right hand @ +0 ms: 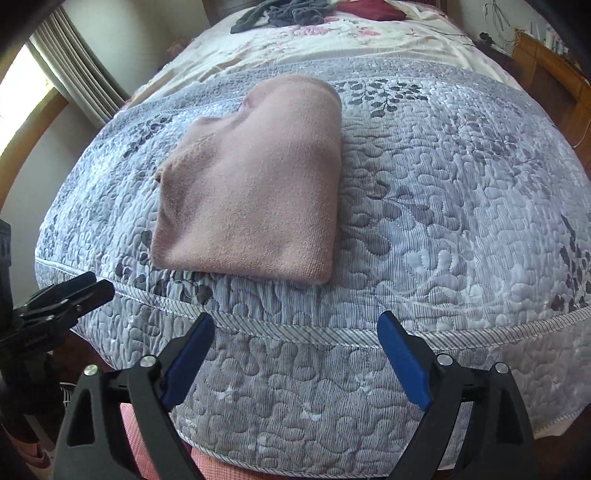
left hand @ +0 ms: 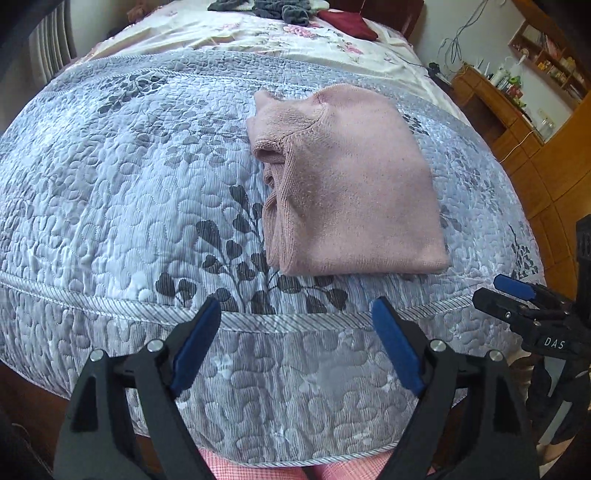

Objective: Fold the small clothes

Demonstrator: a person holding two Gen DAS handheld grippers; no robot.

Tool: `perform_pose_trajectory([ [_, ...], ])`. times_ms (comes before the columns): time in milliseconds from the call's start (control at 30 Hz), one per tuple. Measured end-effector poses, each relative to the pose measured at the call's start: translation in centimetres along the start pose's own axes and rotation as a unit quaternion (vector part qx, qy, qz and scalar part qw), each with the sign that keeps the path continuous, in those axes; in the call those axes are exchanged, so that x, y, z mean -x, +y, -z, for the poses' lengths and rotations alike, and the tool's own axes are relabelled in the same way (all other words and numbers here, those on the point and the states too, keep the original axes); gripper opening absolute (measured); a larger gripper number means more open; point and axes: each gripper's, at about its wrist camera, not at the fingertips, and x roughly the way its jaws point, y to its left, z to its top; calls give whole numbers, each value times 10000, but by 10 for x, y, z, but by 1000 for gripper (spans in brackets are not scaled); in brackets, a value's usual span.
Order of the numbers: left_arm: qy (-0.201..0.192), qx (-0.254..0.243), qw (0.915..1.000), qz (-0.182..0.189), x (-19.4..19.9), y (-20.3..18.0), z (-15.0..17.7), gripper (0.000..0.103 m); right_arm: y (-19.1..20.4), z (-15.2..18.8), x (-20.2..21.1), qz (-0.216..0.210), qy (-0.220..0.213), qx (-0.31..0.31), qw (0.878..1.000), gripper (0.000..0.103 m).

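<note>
At the near edge of the bed, the left gripper (left hand: pixel 295 314) is held with its jaws spread wide and nothing between the blue pads (left hand: pixel 194 349); the right gripper (right hand: pixel 295 326) is likewise spread and empty. In the left wrist view, the right gripper appears at 3 o'clock, just beside the left one and apart from the cloth. Both hover over the front border of the grey quilt (left hand: pixel 110 192), clear of its surface as far as can be told. The pink sweater (left hand: pixel 347 181) lies folded into a compact block on the quilt, at 12 o'clock from the left gripper and at 11 o'clock from the right gripper (right hand: pixel 251 184). Its ribbed edges and stacked layers face 9 o'clock in the left wrist view; the smooth folded edge faces the grippers. The knit is judged soft, light and limp, with no stiffness to hold shape when lifted, and layers likely to slide apart. Recommended hold: pinch through all layers at the two near corners, one gripper per corner. More clothes (left hand: pixel 288 11) lie at the far end of the bed.
</note>
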Motion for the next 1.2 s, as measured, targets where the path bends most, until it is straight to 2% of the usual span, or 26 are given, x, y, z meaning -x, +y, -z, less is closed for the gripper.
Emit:
perform_pose_trajectory([
  [467, -217, -228, 9983, -487, 37, -13, 16, 86, 23, 4, 33, 727, -275, 187, 9968, 97],
  [633, -294, -292, 9976, -558, 46, -17, 15, 88, 28, -1, 43, 961, -360, 157, 9946, 99],
  [833, -390, -386, 9966, -620, 54, -26, 11, 88, 30, -8, 52, 841, -417, 104, 9955, 99],
  [1200, -440, -468, 9954, -710, 60, -37, 6, 88, 33, -14, 54, 1042, -347, 148, 9938, 99],
])
